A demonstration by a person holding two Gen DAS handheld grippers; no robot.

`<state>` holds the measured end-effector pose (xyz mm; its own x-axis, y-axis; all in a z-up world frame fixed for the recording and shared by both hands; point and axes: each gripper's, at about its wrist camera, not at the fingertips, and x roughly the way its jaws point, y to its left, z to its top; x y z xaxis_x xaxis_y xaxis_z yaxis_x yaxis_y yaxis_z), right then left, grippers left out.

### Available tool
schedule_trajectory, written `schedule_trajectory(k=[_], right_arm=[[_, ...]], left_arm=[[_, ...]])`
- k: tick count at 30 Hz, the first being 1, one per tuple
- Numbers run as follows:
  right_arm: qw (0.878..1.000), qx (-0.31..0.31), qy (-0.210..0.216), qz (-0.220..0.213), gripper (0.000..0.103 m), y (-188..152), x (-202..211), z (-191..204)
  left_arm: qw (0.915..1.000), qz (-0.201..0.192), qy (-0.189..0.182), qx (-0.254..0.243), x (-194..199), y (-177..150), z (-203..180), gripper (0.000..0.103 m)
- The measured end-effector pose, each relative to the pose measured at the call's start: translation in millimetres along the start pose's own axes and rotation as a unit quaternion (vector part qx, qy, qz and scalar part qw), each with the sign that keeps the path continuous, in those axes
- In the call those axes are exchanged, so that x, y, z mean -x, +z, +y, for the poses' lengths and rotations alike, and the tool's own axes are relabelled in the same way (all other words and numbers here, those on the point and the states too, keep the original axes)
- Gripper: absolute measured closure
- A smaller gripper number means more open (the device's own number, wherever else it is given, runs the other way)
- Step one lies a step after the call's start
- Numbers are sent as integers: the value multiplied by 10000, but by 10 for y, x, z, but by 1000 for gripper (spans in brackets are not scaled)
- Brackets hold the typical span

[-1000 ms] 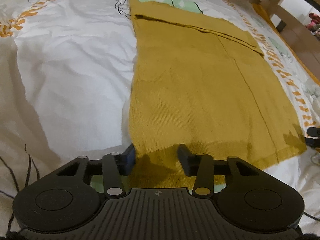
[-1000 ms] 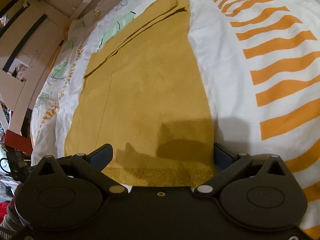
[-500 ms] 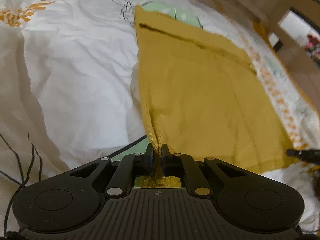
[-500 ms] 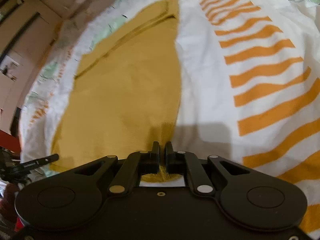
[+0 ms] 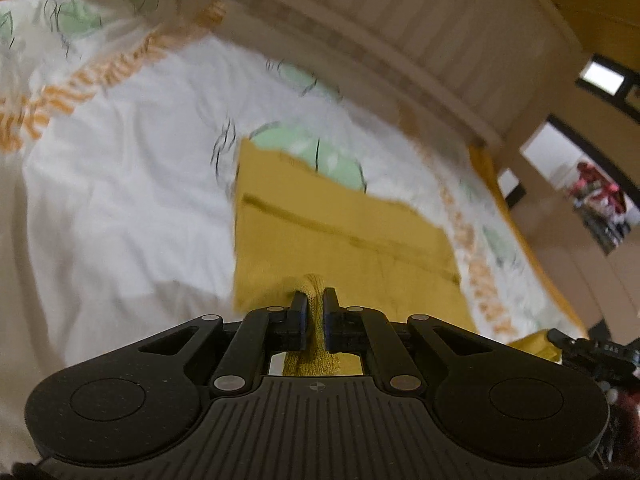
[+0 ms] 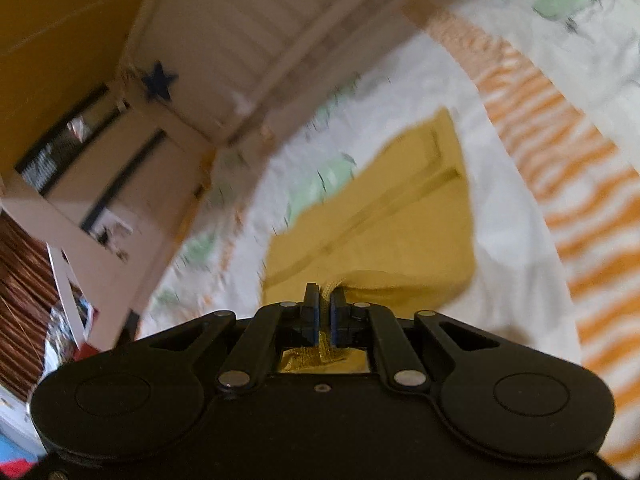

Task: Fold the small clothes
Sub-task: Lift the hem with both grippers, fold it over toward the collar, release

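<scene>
Both near corners of the mustard knit garment (image 5: 344, 236) lifted off the bed (image 5: 120, 208), against a second ago, when it lay flat and full length on the white, orange-striped bedding. Left gripper (image 5: 315, 300) clamped on the near left corner, a fold of knit bunched up between the closed jaws; same fabric seen pinched in the right gripper (image 6: 325, 300) at the near right corner, jaws shut on a ridge of gold-flecked hem. A second ago, jaws spread wide over the hem; half a second ago, already closed on it, cloth barely raised. Now raised and carried toward the far end, so that much less of the garment (image 6: 384, 216) shows ahead of each camera: only the far portion, with its dark seam line, lying on the bed. Folded-over near edge rounded just right of the right gripper. Wooden bed rail (image 5: 420, 40) and blue star (image 6: 159, 80) on the white furniture now higher in view. Heavy motion blur throughout. Other gripper's tip poking in at the far right of the left view (image 5: 592, 350).
</scene>
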<state>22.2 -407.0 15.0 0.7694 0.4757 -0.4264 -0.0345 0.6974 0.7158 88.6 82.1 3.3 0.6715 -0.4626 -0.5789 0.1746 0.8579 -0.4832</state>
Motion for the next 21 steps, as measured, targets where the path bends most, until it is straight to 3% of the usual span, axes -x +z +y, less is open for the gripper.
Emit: schedule_trajectory(k=[9, 21], right_arm=[[9973, 26, -27, -739, 91, 679, -447, -122], [9946, -53, -690, -778, 91, 1269, -1455, -563]], left_arm=[[9987, -446, -12, 234, -465, 676, 94, 96], [9979, -220, 417, 440, -1576, 1175, 371, 96]])
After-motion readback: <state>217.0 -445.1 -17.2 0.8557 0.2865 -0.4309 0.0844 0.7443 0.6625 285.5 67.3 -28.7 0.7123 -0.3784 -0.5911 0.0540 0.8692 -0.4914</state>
